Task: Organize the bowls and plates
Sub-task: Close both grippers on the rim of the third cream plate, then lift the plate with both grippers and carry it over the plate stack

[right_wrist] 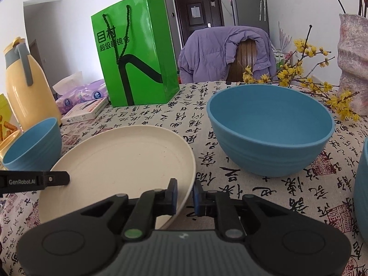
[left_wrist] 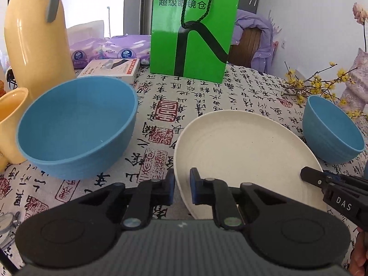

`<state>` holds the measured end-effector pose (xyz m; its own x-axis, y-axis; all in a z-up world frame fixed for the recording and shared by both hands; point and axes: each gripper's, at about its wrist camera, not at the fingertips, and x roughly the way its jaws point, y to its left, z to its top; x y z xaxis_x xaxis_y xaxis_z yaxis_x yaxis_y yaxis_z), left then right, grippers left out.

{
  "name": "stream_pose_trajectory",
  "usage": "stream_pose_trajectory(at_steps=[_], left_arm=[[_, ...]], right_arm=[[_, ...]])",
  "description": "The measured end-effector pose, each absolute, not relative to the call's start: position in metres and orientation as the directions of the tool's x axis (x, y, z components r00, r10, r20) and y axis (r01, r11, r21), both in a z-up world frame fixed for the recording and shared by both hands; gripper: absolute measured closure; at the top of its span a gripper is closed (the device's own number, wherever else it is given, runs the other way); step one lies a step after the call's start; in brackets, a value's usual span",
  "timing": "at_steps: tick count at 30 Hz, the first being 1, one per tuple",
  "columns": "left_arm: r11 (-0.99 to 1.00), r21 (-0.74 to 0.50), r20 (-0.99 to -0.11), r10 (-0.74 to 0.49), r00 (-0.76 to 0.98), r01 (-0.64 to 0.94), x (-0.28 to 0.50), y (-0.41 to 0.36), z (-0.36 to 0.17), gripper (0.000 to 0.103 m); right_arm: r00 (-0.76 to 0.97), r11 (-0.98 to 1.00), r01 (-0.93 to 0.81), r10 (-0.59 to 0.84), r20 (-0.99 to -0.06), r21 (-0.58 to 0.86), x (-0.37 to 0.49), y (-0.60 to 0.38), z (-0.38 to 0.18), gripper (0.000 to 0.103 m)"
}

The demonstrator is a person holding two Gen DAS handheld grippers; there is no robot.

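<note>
Cream plate [left_wrist: 243, 151] sits on the calligraphy-print tablecloth [left_wrist: 202, 94], between two blue bowls. L gripper [left_wrist: 182, 189] straddles the plate's left rim, one pad outside, one inside; jaws look clamped on the rim. R gripper [right_wrist: 185, 196] does the same on the plate's right rim, pads either side, closed on it. Plate looks tilted, tho can't tell if it's off the cloth. Left blue bowl [left_wrist: 76, 126] stands upright near the yellow thermos [left_wrist: 34, 46]; right blue bowl [right_wrist: 270, 131] upright by the yellow-flower branches [right_wrist: 299, 73]. Green paper bag [left_wrist: 195, 27] stands behind, w/ a small box [left_wrist: 110, 69] beside it.
</note>
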<state>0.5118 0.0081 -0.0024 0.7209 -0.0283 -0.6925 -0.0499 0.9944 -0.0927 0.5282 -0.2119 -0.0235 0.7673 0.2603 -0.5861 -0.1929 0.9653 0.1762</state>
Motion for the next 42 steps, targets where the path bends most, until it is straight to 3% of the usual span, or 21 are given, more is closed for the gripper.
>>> stream_pose_trajectory(at_steps=[20, 42], left_arm=[[0.988, -0.150, -0.597, -0.121, 0.793, 0.037, 0.357, -0.040, 0.052, 0.091], [0.978, -0.197, -0.548, -0.172, 0.818, 0.074, 0.156, -0.078, 0.023, 0.090]], right_arm=[[0.831, 0.973, -0.160, 0.222, -0.510, 0.164, 0.377, -0.271, 0.034, 0.090], [0.848, 0.981, -0.126, 0.183, -0.498, 0.145, 0.165, -0.316, 0.011, 0.089]])
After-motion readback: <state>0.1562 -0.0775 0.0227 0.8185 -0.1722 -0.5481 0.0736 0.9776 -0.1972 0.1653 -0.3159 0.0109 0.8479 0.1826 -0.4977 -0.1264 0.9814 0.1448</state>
